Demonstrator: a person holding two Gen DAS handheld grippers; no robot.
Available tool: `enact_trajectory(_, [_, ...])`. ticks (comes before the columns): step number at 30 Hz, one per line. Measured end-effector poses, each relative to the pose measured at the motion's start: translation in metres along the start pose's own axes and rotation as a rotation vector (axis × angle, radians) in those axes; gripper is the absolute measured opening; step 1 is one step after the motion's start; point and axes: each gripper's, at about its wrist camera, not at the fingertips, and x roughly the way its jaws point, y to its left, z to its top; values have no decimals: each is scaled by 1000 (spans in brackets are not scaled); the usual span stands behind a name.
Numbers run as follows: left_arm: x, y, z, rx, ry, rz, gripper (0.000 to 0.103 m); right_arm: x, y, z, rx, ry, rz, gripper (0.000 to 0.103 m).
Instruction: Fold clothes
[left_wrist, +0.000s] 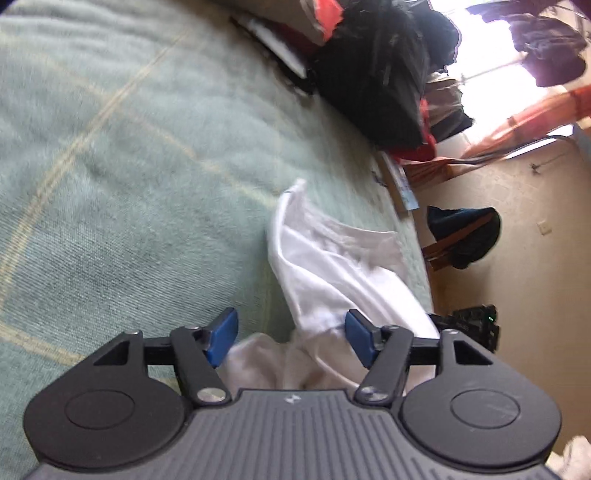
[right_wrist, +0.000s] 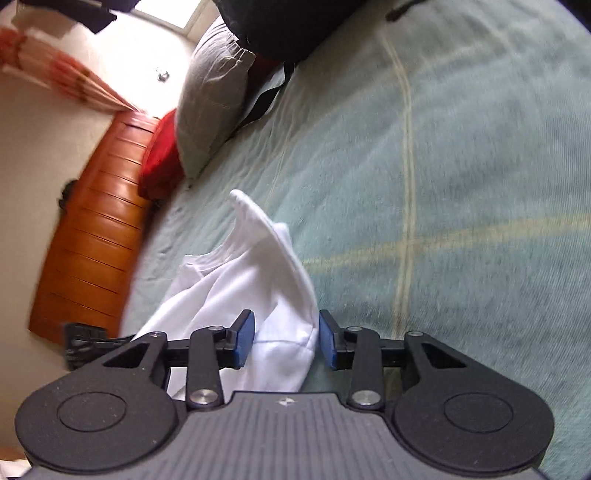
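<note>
While soft white cotton shirt (left_wrist: 332, 266) lies bunched on green woven bed cover (left_wrist: 129, 166), left claw (left_wrist: 291, 338) and right claw (right_wrist: 286, 339) both spread, pinching nothing; cloth between pads, likely let go for folding.

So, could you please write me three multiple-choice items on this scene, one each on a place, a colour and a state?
1. Where does the white garment lie?
A. On the green bedspread
B. On the wooden floor
C. In a basket

2. What colour are the gripper pads?
A. Red
B. Blue
C. Yellow

3. How do the jaws of the left gripper and the right gripper stand?
A. Both apart, with white cloth between them
B. Both shut on a pillow
C. One shut on a hanger

Answers: 1 A, the cloth rests on the green cover in both views. 2 B, the pads on both grippers are blue. 3 A, each wrist view shows a gap between the pads, with cloth in it.
</note>
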Motion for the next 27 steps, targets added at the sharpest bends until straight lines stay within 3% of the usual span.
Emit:
enact_trajectory(4, [22,4,10,-35,-17,-63,59,21,5,3,1,39,45,45])
enact_trajectory(8, [36,2,6,-47,-13,-85,43,41,12,13,-19,70,56,43])
enact_trajectory(12, [31,11,-7,-70,-37,-96,35,41,6,14,-4,69,85,39])
enact_trajectory(14, [35,14,-7,-83,-47,-80,20,45,6,14,7,60,74,32])
enact_trajectory(15, [39,12,-6,-76,-48,-62,17,48,8,15,7,57,55,20])
enact_trajectory(16, [41,6,-5,-49,-50,-38,13,51,10,15,6,53,36,13])
enact_trajectory(21, [34,-30,10,113,-69,40,10,46,53,14,-167,4,-101,12])
enact_trajectory(22, [31,-36,16,136,-77,52,4,43,60,17,-188,-11,-109,12])
enact_trajectory(27, [14,-67,48,251,-146,113,0,29,88,31,-300,-67,-161,11])
